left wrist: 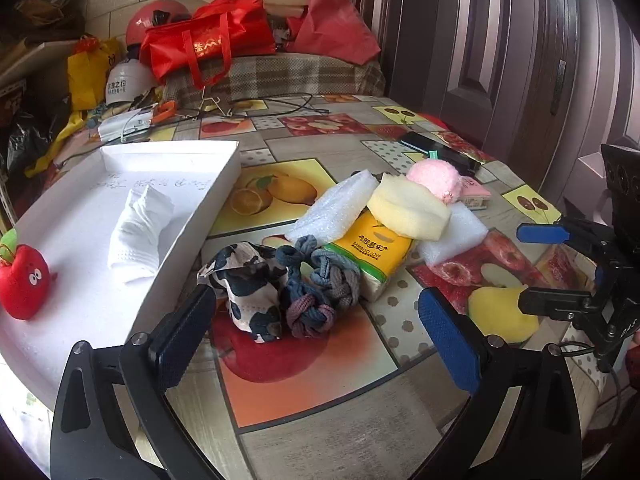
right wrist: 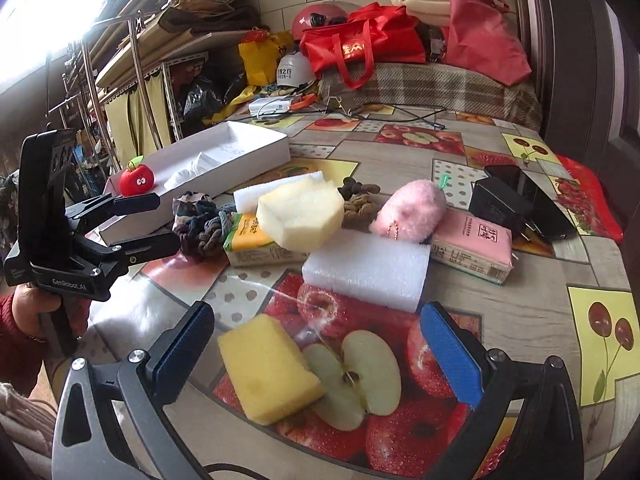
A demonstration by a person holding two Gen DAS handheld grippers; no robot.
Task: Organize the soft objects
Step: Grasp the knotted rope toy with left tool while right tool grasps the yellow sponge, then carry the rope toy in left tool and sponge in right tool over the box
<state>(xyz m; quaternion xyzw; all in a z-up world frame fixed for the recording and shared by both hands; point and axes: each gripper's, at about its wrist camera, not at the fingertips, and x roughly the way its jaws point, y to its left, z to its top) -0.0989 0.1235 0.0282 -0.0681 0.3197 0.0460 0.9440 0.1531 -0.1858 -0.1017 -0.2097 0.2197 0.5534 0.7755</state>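
Foam-white tray (left wrist: 208,204) at the surface's left edge holds a plush apple (left wrist: 22,280) and folded cloth (left wrist: 140,228); remaining soft items mid-surface; both grippers, left (left wrist: 316,320) and right (right wrist: 316,344), fingers spread, empty; next: right closes on yellow sponge (right wrist: 268,368).

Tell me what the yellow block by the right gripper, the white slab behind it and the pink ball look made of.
Yellow block: likely sponge foam, matte, finely pored faces. White slab: probably packing foam, faintly glossy, grainy cut edge. Pink ball: plush, fuzzy pile, with a small bead chain that looks metallic.
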